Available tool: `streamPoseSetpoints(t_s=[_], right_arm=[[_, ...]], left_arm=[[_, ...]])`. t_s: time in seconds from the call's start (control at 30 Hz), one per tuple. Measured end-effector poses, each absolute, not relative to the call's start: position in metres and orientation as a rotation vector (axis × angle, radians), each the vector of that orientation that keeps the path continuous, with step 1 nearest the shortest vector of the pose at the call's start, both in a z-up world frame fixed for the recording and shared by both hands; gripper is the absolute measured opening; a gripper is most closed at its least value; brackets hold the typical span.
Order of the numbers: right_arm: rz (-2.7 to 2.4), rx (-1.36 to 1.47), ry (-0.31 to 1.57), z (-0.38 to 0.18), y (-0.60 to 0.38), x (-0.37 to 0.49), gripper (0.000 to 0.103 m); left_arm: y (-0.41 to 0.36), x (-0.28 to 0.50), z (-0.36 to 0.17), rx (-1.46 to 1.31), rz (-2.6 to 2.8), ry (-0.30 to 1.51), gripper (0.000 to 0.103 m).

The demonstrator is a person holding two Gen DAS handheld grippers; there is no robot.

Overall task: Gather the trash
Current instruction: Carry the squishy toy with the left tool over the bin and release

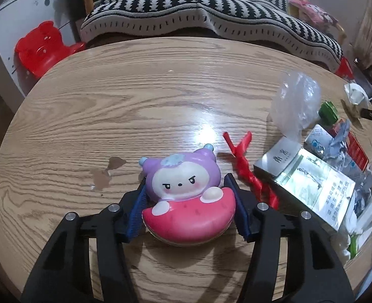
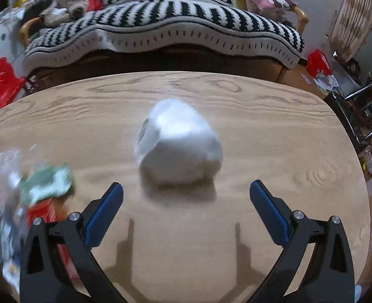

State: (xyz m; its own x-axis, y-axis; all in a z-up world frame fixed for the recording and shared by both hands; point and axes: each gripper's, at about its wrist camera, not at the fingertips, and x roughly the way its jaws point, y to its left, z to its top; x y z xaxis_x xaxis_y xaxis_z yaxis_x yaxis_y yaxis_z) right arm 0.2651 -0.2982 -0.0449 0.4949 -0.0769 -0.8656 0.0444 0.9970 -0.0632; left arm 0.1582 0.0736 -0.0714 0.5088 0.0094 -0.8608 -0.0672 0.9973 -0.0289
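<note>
My left gripper (image 1: 187, 185) is shut on a soft toy (image 1: 186, 192), a purple-hooded figure in a pink watermelon slice, resting on the wooden table (image 1: 110, 113). To its right lies a trash pile: a red ribbon (image 1: 246, 166), a silver box (image 1: 304, 181), a clear plastic bag (image 1: 294, 101) and crumpled wrappers (image 1: 347, 146). In the right wrist view my right gripper (image 2: 186, 189) is open, with a crumpled white paper ball (image 2: 178, 144) just ahead of its fingertips, blurred by motion. The trash pile (image 2: 34, 189) sits at its left.
A sofa with a black-and-white zigzag blanket (image 1: 211, 15) stands behind the table. A red bear-shaped stool (image 1: 42, 48) is on the floor at the left. A dark metal rack (image 2: 362, 108) stands off the table's right side.
</note>
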Motion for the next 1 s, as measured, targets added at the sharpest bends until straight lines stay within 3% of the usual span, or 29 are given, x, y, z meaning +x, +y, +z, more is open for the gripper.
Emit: streamPoseSetpoints(t_s=[0.2, 0.23, 0.27, 0.3, 0.33, 0.57, 0.73, 1.0], right_arm=[[-0.109, -0.097, 1.089, -0.068, -0.296, 0.315, 0.097], [-0.104, -0.083, 1.09, -0.07, -0.297, 0.318, 0.091], [-0.101, -0.067, 1.082, -0.07, -0.3, 0.32, 0.074], [-0.101, -0.062, 1.082, -0.07, -0.301, 0.32, 0.067], [-0.104, -0.058, 1.085, -0.07, -0.302, 0.32, 0.048], [-0.072, -0.039, 1.009, -0.032, -0.305, 0.26, 0.049], [-0.037, -0.035, 0.949, 0.016, -0.313, 0.169, 0.049], [-0.117, 0.097, 0.92, 0.052, -0.382, 0.002, 0.049]], left_arm=[[0.074, 0.158, -0.061, -0.075, 0.023, 1.025, 0.057], [0.073, 0.157, -0.06, -0.075, 0.017, 1.021, 0.057], [0.072, 0.156, -0.058, -0.072, 0.012, 1.017, 0.057], [0.07, 0.156, -0.055, -0.065, 0.009, 1.009, 0.057], [0.069, 0.154, -0.054, -0.062, 0.007, 1.005, 0.057], [0.054, 0.141, -0.035, -0.053, -0.027, 0.959, 0.057], [0.025, 0.125, -0.015, -0.049, -0.102, 0.923, 0.057], [-0.081, 0.086, 0.012, 0.004, -0.317, 0.861, 0.057]])
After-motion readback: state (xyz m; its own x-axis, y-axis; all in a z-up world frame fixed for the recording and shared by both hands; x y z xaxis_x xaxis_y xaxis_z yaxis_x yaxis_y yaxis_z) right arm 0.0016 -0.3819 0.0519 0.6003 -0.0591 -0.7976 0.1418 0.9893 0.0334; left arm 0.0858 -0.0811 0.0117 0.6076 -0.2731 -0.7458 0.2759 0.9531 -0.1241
